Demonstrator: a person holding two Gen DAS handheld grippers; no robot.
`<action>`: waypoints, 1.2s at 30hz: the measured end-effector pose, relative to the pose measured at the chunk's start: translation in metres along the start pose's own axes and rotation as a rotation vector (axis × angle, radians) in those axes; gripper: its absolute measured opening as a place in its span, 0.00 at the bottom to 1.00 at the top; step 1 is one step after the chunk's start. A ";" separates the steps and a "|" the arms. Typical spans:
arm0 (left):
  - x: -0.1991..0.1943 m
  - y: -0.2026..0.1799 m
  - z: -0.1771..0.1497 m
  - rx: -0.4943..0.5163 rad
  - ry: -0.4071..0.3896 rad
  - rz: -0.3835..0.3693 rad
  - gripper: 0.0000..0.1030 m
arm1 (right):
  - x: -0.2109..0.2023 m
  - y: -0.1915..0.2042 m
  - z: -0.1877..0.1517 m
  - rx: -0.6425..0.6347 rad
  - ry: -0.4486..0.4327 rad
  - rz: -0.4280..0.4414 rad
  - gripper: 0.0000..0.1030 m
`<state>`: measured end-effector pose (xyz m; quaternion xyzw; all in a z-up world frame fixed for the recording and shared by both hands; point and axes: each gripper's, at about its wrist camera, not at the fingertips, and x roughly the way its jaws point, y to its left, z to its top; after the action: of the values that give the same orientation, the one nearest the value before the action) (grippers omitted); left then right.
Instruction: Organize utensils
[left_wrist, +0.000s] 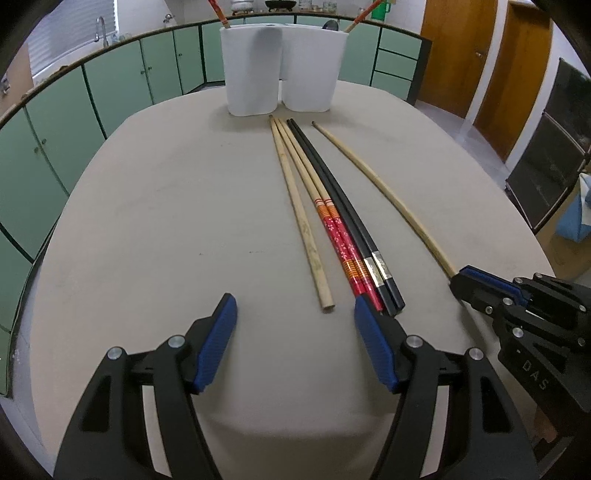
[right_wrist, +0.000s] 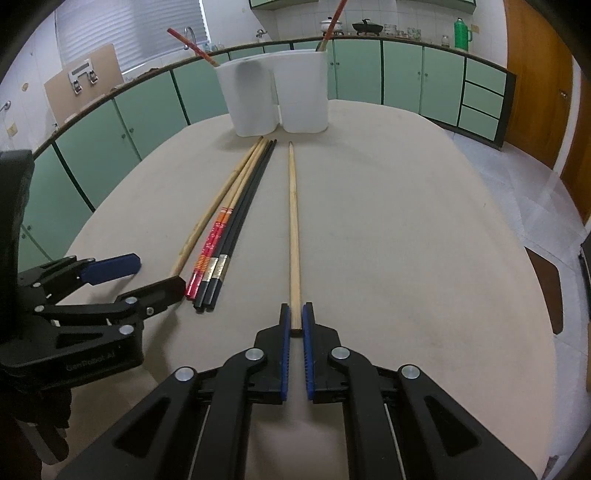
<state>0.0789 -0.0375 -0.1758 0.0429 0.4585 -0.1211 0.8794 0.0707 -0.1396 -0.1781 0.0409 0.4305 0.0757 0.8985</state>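
Five chopsticks (left_wrist: 332, 221) flank spread left gripper (left_wrist: 295, 339); right gripper (right_wrist: 296, 321) pinches lone one (right_wrist: 293, 221) (holders (right_wrist: 273, 96) beyond).

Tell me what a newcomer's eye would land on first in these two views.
First, the right gripper, jaws shut on the near end of a plain wooden chopstick lying alone on the beige table. To its left lies a bundle of chopsticks, plain wood, red-patterned and black, with the left gripper open just short of their ends. Behind them, at the table's far edge, stand two white holders with chopsticks sticking out.
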 end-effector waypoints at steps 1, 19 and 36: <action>0.001 0.001 0.000 -0.004 -0.006 0.006 0.61 | 0.000 0.000 0.000 -0.003 -0.001 0.001 0.06; 0.001 -0.001 0.003 -0.028 -0.061 -0.003 0.07 | -0.001 -0.001 -0.001 -0.041 -0.007 0.009 0.07; -0.091 0.013 0.042 -0.017 -0.283 0.012 0.06 | -0.076 -0.006 0.055 -0.069 -0.192 0.046 0.06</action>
<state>0.0654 -0.0172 -0.0782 0.0209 0.3308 -0.1167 0.9362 0.0671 -0.1594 -0.0865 0.0269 0.3384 0.1070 0.9345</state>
